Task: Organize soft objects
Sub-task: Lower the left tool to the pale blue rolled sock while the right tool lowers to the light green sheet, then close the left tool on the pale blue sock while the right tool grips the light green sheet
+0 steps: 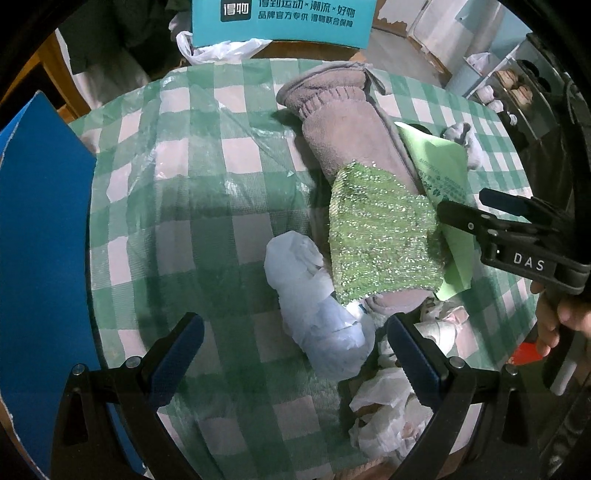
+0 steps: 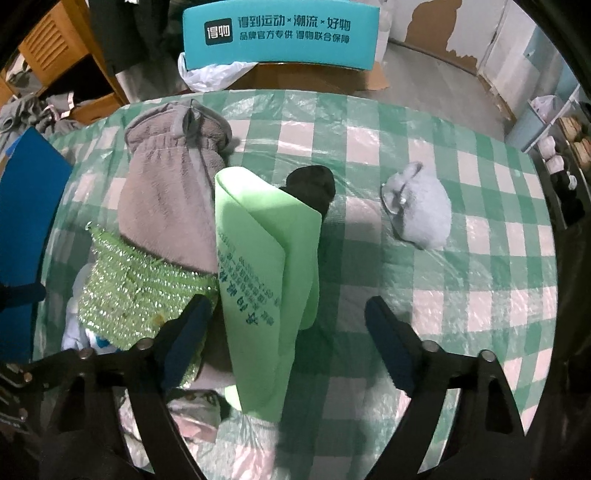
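A grey-brown plush towel (image 1: 347, 122) (image 2: 170, 206) lies on the green checked tablecloth (image 1: 207, 206) (image 2: 461, 258). A sparkly green scrub cloth (image 1: 380, 236) (image 2: 136, 295) lies over its near end. A light green folded bag (image 1: 439, 173) (image 2: 266, 280) lies beside the towel. A white crumpled plastic bundle (image 1: 317, 314) sits in front. A black soft object (image 2: 314, 184) and a pale grey plush toy (image 2: 421, 206) lie farther right. My left gripper (image 1: 295, 354) is open above the bundle. My right gripper (image 2: 288, 332) (image 1: 469, 206) is open around the green bag.
A blue board (image 1: 40, 236) (image 2: 29, 214) stands at the left table edge. A teal box (image 1: 284, 22) (image 2: 284, 37) sits beyond the table. Crumpled white bags (image 1: 388, 402) lie at the near right. Shelves with shoes (image 1: 517, 88) stand far right.
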Available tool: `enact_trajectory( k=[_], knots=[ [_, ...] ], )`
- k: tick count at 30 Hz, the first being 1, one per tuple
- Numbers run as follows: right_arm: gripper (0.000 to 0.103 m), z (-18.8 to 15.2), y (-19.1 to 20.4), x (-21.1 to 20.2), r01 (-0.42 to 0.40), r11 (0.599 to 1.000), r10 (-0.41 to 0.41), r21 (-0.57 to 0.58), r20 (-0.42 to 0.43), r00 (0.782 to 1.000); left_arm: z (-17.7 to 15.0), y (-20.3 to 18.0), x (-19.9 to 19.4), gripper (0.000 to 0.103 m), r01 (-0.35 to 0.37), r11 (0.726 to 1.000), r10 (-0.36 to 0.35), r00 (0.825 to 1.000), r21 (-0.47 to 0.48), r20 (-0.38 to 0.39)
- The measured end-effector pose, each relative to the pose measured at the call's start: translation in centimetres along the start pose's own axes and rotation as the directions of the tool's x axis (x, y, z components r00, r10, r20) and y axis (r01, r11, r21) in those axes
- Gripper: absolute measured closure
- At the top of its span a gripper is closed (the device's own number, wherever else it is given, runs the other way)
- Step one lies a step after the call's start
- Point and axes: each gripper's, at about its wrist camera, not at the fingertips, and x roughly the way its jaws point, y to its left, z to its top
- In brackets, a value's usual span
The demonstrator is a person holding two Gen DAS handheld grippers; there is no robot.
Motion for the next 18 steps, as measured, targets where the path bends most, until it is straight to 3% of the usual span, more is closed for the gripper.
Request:
enact_trajectory(
  k=[3, 6, 9, 11, 13, 18],
  knots=[
    [0.025, 0.1, 0.2, 0.3, -0.001, 1.000, 0.001, -0.005, -0.004, 1.000, 0.1, 0.2, 0.3, 0.004, -0.001, 1.000, 0.001, 1.000, -0.001, -0.001],
    [0.034, 0.2, 0.3, 0.3, -0.010, 1.000, 0.010, -0.009, -0.008, 1.000, 0.2, 0.4, 0.6, 0.014, 0.002, 1.000, -0.002, 1.000, -0.003, -0.006],
    [0.051, 0.2, 0.4, 0.5, -0.015, 1.000, 0.015, -0.012, -0.017, 1.000, 0.2, 0.7, 1.1, 0.022, 0.028, 1.000, -0.028, 0.999, -0.010, -0.018],
    [0.069, 0.3, 0.4, 0.5, -0.022, 1.000, 0.022, -0.009, -0.020, 1.000, 0.2, 0.7, 1.2, 0.030, 0.056, 0.998, -0.057, 0.998, -0.013, -0.020],
    [0.077, 0.2, 0.2, 0.3, -0.033, 0.999, 0.033, -0.001, -0.014, 0.999, 0.1, 0.6, 1.1, 0.040, 0.079, 0.997, -0.079, 0.997, -0.005, -0.014],
    [0.085, -0.1, -0.4, 0.0, -0.033, 0.999, 0.033, 0.013, -0.015, 0.999, 0.2, -0.1, 0.7, 0.058, 0.087, 0.996, -0.087, 0.996, 0.019, 0.007]
  ],
)
